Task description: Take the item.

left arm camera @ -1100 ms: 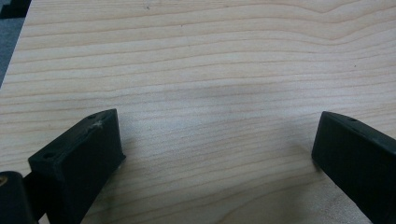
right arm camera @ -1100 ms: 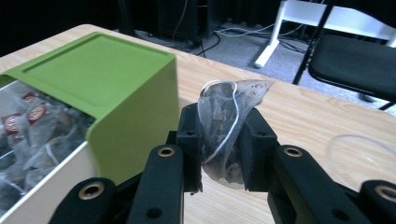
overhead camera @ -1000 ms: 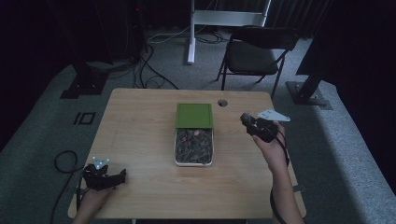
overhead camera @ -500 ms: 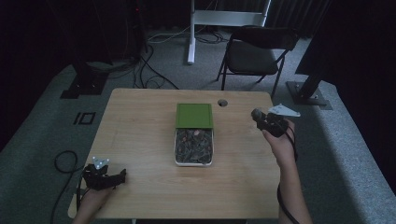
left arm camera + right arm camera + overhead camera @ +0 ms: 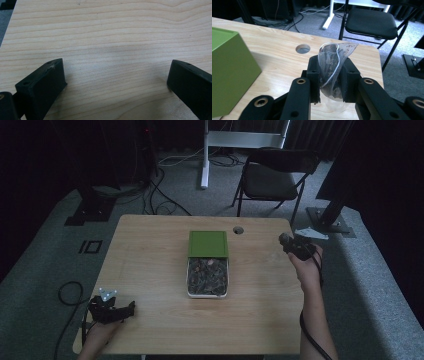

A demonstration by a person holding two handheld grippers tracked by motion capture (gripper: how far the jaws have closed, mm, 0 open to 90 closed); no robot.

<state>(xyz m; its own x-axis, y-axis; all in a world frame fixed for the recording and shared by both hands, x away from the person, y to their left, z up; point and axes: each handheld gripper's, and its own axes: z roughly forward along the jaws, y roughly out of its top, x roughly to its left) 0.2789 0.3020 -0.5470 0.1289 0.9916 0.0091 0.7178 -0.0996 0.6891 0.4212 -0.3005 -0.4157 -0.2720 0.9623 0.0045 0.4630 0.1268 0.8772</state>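
Your right tongs [image 5: 331, 82] are pinched shut on a small clear plastic packet [image 5: 333, 67], held above the table's far right edge [image 5: 287, 270]. It's light, floppy & slippery, so grip mid-body. Left tongs [image 5: 113, 82] are wide open w/ nothing between them.

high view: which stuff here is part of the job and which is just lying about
In the job:
- small clear plastic bag, pinched in the right gripper
- white tray of dark bits
- green lid
- left gripper, open on the table

Lying about:
- black folding chair
- floor cables
- white stand
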